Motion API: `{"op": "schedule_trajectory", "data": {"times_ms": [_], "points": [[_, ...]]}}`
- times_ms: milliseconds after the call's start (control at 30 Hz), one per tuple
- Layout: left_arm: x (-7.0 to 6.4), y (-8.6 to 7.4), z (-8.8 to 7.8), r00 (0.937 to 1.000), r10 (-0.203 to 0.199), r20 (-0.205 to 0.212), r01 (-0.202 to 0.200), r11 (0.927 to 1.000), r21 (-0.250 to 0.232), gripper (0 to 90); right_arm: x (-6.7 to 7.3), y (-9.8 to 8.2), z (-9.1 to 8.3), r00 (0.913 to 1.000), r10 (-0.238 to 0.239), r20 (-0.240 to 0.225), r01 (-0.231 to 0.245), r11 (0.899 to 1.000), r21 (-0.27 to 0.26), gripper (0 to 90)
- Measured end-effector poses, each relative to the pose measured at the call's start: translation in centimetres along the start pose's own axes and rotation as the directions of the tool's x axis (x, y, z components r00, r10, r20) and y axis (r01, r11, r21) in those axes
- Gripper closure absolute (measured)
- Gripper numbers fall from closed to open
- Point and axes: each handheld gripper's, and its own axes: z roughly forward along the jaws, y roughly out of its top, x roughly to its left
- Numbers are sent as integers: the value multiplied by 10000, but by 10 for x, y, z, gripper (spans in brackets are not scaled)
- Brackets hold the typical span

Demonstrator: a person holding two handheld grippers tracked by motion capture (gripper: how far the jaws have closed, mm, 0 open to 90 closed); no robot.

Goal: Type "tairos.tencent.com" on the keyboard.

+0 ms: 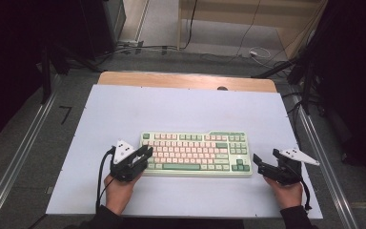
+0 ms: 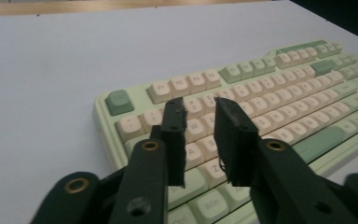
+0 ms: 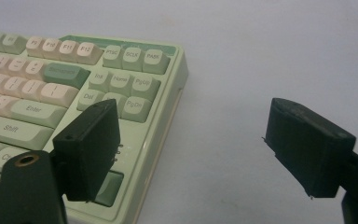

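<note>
A pale green keyboard (image 1: 195, 153) with cream and green keys lies at the middle of the white mat (image 1: 181, 109). My left gripper (image 1: 145, 153) hovers over its left end. In the left gripper view the left gripper (image 2: 199, 100) shows a narrow gap between its jaws, with nothing in it and the keyboard's (image 2: 279, 88) left keys right below. My right gripper (image 1: 265, 155) sits just off the keyboard's right end. There the right gripper (image 3: 191, 116) stands wide open: one jaw is over the keyboard's (image 3: 51, 93) near right corner, the other over bare mat.
The mat covers a wooden table whose far edge (image 1: 186, 80) shows beyond it. Metal rails (image 1: 24, 152) run along both sides of the table. Cables (image 1: 248, 50) lie on the floor behind. Bare mat surrounds the keyboard on all sides.
</note>
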Motion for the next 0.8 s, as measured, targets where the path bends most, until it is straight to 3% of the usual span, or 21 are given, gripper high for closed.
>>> {"op": "schedule_trajectory", "data": {"times_ms": [67,100,333,800], "points": [[-3,2,3,9999,107,40,-107,9999,84,832,0,0,0,10000,-2,-3,2,10000,0,161],[-7,4,8,9997,229,118,-230,9996,133,900,0,0,0,10000,-9,-14,9,10000,-11,161],[-18,9,33,9968,204,771,-263,9968,755,900,0,0,0,10000,-11,-54,11,10000,-8,161],[-25,15,60,9950,142,988,-279,9899,1392,900,1,0,0,10000,-58,-78,58,10000,15,161]]}}
